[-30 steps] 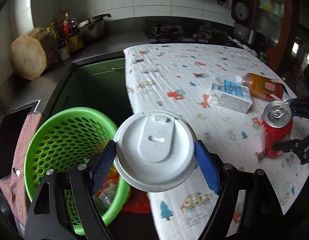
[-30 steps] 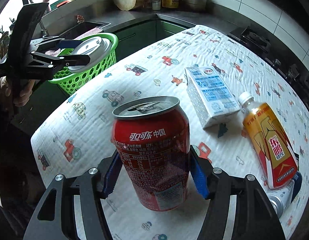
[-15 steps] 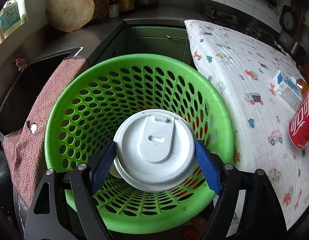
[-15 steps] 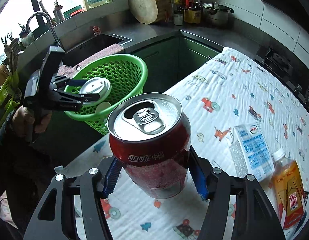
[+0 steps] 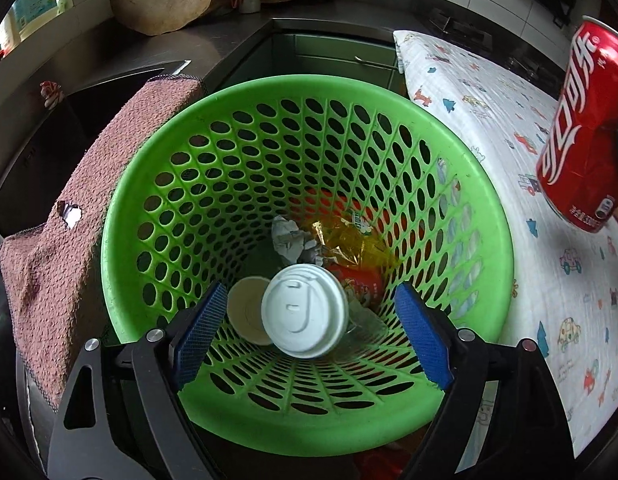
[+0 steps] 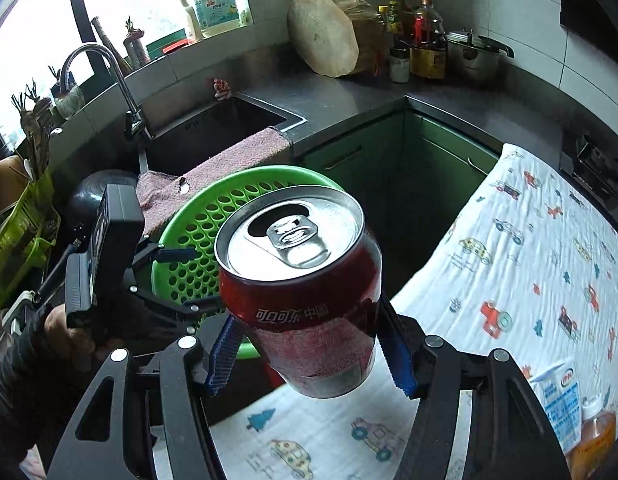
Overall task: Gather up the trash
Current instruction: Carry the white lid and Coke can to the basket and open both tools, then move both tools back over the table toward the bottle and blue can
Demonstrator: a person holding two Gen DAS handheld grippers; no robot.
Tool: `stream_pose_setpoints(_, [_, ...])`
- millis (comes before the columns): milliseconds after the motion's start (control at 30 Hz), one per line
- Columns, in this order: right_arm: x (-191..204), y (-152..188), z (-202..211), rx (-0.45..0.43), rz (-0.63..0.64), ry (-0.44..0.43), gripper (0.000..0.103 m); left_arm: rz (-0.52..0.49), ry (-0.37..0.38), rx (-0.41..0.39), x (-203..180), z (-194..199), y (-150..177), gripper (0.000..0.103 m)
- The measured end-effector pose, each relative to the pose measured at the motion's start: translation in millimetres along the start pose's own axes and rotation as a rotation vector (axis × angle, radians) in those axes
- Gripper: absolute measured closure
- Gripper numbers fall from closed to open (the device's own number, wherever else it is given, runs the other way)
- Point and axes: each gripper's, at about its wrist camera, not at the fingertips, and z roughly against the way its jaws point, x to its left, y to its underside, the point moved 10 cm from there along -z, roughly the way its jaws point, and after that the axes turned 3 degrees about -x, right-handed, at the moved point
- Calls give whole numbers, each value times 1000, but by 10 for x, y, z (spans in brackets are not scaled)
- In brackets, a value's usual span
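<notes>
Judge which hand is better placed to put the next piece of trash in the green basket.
Right. Its tongs grip the red can, held in the air beside the green basket. The left tongs are open and empty over the basket, the white lidded cup lying inside.

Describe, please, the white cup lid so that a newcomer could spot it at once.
Find the green perforated basket beside the cloth-covered table. At its bottom, among crumpled paper and a yellow wrapper, lies the white cup lid: the only round, flat disc with a sip tab.
</notes>
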Motion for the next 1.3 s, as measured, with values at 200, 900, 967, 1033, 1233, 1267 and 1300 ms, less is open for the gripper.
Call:
stream_pose_setpoints(200, [193, -131, -355, 22, 6, -24, 43, 18, 0, -26, 102, 154, 49, 18])
stream_pose_setpoints(900, [303, -37, -955, 100, 24, 40, 27, 52, -1, -63, 240, 457, 221, 16])
stream_pose_setpoints(967, [281, -50, -853, 83, 19, 40, 27, 47, 4, -67, 190, 468, 210, 16])
stream_pose_setpoints(1033, [267, -50, -741, 66, 15, 35, 27, 36, 9, -68, 139, 470, 196, 16])
stream_pose_setpoints(1233, [194, 35, -329, 2, 5, 49, 20, 10, 26, -81, -52, 531, 145, 16])
stream_pose_setpoints(1267, [164, 65, -259, -7, 2, 55, 20, 5, 28, -85, -84, 550, 131, 16])
stream_pose_setpoints(1300, [121, 105, -177, -17, -5, 62, 20, 0, 31, -89, -116, 568, 123, 15])
